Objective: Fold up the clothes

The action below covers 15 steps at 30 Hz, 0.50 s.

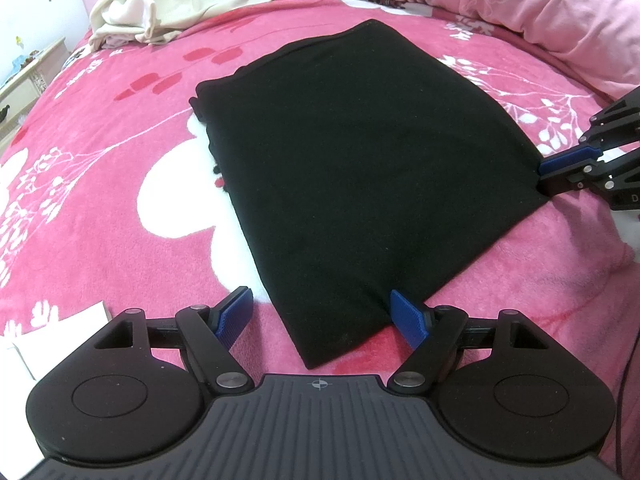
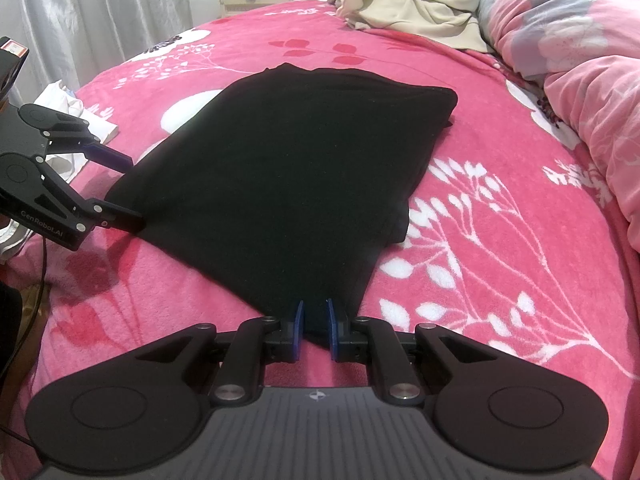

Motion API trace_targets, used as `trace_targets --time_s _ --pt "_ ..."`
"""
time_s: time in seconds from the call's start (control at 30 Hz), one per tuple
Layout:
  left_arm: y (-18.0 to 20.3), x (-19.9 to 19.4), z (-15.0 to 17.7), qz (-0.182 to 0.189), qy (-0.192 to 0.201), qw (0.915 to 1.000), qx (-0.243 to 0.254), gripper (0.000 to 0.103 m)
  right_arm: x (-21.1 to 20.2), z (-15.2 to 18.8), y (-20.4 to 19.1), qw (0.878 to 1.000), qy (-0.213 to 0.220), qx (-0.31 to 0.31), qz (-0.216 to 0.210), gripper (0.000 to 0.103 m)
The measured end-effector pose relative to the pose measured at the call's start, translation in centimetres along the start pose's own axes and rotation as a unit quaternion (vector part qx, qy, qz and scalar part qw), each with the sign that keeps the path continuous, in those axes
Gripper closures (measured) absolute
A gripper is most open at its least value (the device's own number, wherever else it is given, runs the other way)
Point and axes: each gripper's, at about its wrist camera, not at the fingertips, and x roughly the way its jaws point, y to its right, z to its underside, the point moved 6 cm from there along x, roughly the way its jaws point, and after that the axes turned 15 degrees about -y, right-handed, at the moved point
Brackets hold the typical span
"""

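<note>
A folded black knit garment (image 1: 360,168) is shown lying flat near the middle of a bed covered by a pink fleece blanket with white floral print (image 1: 100,184). The left tongs (image 1: 326,314) are held wide open at the garment's near corner, one blue pad touching the cloth edge, nothing gripped. The right tongs (image 2: 314,326) are nearly closed, with a corner of the garment lying between the blue pads. Beyond the garment, a crumpled cream cloth (image 2: 408,4) is seen, and a bunched pink quilt (image 2: 580,60) is seen beside the garment's far edge.
</note>
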Motion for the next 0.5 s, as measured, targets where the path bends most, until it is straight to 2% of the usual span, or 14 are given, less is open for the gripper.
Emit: trace_targets --time_s 0.5 --pt "0.12 -0.04 -0.02 -0.002 0.000 1.0000 0.000 0.026 -0.04 -0.02 0.00 1.000 0.000 -0.003 0.002 0.091"
